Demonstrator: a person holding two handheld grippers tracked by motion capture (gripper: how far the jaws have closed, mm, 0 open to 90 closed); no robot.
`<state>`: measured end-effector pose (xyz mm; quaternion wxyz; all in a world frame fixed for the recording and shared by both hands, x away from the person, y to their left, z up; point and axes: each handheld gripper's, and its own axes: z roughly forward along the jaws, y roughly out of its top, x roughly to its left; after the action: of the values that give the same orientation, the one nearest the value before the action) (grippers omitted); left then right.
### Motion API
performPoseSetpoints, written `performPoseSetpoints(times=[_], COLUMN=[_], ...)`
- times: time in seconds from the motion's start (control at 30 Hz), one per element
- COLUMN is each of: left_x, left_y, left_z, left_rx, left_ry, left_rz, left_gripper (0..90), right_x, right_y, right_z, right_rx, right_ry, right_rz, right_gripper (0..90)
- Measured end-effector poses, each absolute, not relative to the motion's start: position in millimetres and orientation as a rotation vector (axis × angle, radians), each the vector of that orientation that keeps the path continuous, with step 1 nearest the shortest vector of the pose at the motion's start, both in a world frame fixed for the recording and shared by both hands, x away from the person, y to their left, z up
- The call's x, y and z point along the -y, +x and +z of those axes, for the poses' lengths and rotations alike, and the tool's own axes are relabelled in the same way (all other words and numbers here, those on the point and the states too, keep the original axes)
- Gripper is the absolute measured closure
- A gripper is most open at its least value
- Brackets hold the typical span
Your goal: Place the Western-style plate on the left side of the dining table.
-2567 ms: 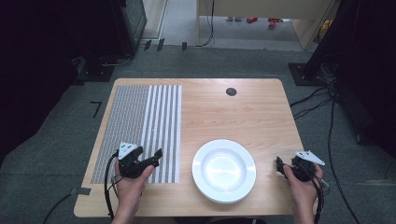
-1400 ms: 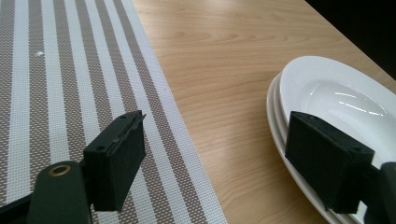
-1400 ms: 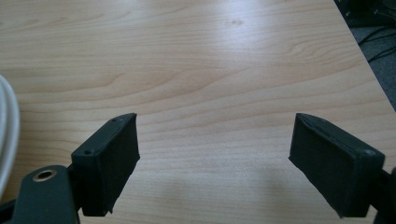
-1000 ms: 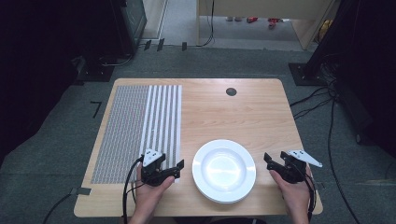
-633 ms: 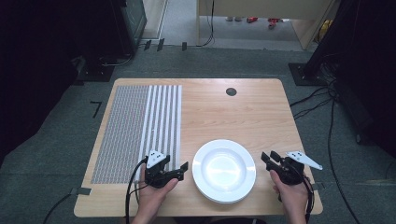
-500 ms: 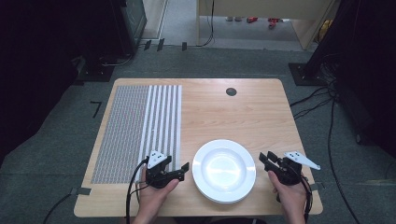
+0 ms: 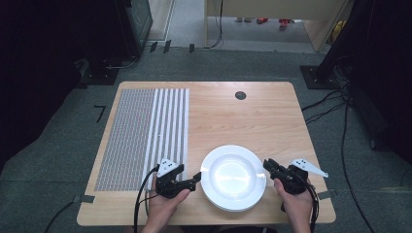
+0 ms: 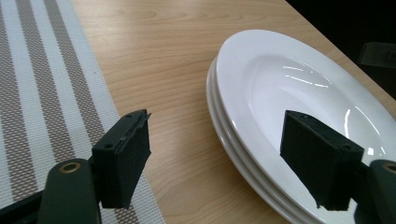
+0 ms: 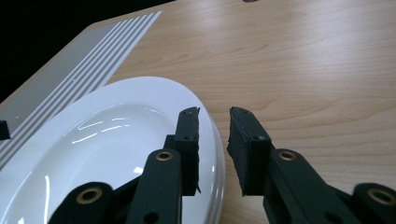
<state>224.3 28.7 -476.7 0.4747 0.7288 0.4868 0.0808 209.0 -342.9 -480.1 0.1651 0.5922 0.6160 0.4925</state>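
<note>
left black two-jaw handheld gripper (image 7: 196, 178): matte black body, grey three-cornered plate on top with small dark holes, black cable trailing back. right black two-jaw handheld gripper (image 7: 267, 164): same build, grey pointed plate, black cable. jaws: blocky black pads, rough edges; brass-ringed pivot holes on linkage arms. forearms bare, no sleeves seen.

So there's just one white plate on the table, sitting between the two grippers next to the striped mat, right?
Not quite: it is a stack of plates, not one. The left gripper view shows several white rims layered at the edge. The rest holds: the stack sits between the left gripper and right gripper, beside the striped mat.
</note>
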Motion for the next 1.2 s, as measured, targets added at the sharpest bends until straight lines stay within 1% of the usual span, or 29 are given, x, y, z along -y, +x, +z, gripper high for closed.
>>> performPoseSetpoints(times=[0.13,0.2,0.33,0.43,0.53,0.63,0.8,0.97,1.2], left_x=[-26,-26,-24,-22,-20,-18,-15,-14,-12], left_y=[224,224,223,221,221,220,219,219,219], left_z=[-481,-483,-485,-485,-486,-487,-489,-489,-491], left_rx=[-1.189,-1.195,-1.192,-1.177,-1.161,-1.155,-1.135,-1.136,-1.137], left_ry=[1.786,1.782,1.783,1.781,1.789,1.803,1.816,1.818,1.820], left_rz=[0.182,0.172,0.156,0.137,0.105,0.098,0.081,0.068,0.033], left_gripper=[26.3,30.9,34.3,38.9,48.3,52.8,58.5,60.0,58.0], right_x=[343,343,343,342,343,345,346,346,353], right_y=[209,209,210,212,212,212,214,214,215], right_z=[-481,-484,-487,-490,-493,-493,-495,-496,-500], right_rx=[-1.743,-1.744,-1.784,-1.798,-1.792,-1.771,-1.786,-1.795,-1.776], right_ry=[1.716,1.712,1.723,1.733,1.746,1.769,1.804,1.820,1.878], right_rz=[1.447,1.442,1.465,1.466,1.490,1.475,1.471,1.477,1.558], right_gripper=[74.9,77.8,79.3,80.0,82.8,82.6,79.1,82.2,83.1])
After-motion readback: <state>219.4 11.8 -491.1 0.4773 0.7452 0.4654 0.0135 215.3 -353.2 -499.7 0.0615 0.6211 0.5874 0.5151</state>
